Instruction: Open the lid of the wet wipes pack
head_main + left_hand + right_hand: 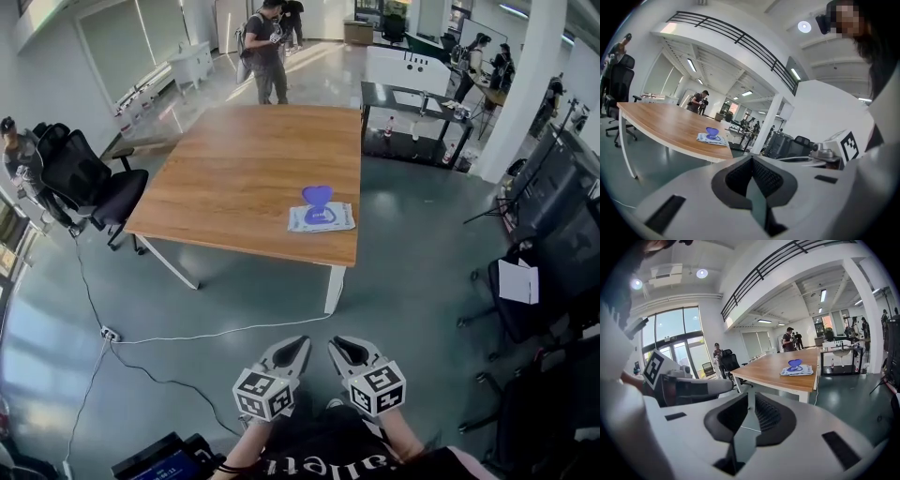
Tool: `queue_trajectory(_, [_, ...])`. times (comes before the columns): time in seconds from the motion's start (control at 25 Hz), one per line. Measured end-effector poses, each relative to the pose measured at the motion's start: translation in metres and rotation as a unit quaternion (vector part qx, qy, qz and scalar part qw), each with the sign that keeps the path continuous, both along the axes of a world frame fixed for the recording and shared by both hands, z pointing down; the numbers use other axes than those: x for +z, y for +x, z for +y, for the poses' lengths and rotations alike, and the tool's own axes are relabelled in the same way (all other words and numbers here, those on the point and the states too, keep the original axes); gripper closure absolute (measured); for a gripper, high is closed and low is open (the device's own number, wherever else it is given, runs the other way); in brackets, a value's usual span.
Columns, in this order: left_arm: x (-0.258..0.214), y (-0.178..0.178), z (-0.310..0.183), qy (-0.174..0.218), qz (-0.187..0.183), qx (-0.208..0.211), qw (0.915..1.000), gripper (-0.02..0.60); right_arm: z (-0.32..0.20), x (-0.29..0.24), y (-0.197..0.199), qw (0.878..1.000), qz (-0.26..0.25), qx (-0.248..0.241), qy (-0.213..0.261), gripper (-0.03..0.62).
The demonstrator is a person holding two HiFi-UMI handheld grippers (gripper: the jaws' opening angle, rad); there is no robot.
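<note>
Count logged. Ahead of my jaws there was one wooden table [244, 169]. On it lay one wet wipes pack [322, 219] carrying one purple lid [317, 197]. I held two grippers, the left gripper [300, 345] and the right gripper [337, 347], with two marker cubes [263, 395]. Forward and left of the jaws I counted one black office chair [89, 183] and one power strip [110, 334].

- Wet wipes pack [322, 219]: flat, rectangular soft pack, white with pale bluish print. It lies flat on the wooden table [234, 169], close to the table's near edge and towards its right-hand corner as the head view shows it, inside the edge.
- Lid [317, 196]: purple, rounded flap on the pack's top face. It is open, raised roughly upright at the side of the pack facing the table's middle.
</note>
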State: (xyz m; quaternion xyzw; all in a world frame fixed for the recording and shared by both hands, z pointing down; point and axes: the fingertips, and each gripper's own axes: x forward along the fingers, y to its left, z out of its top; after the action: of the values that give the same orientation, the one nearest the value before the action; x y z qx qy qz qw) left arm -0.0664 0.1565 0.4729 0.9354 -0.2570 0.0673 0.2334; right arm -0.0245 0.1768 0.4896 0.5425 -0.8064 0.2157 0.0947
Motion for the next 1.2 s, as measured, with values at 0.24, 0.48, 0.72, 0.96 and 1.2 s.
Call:
queue_trajectory(0.24, [0.004, 0.009, 0.039, 0.001, -0.005, -0.018, 0.9998, 0.58, 0.034, 0.0, 0.012, 1.0, -0.004, -0.015, 0.005, 0.54])
queue_trajectory(0.48, [0.009, 0.013, 0.058, 0.0, -0.007, -0.034, 0.9994, 0.58, 0.051, 0.001, 0.017, 0.999, -0.003, -0.031, 0.012, 0.54])
queue_trajectory(0.72, [0.008, 0.02, 0.066, 0.005, -0.009, -0.027, 0.9996, 0.58, 0.06, -0.001, 0.02, 0.999, -0.006, -0.031, 0.014, 0.541])
queue_trajectory(0.96, [0.009, 0.026, 0.064, 0.005, -0.008, -0.026, 0.9996, 0.58, 0.062, 0.003, 0.024, 0.999, -0.008, -0.032, 0.013, 0.54])
queue_trajectory(1.2, [0.006, 0.03, 0.066, 0.001, -0.008, -0.022, 0.9997, 0.58, 0.063, 0.001, 0.026, 0.999, -0.005, -0.033, 0.011, 0.541])
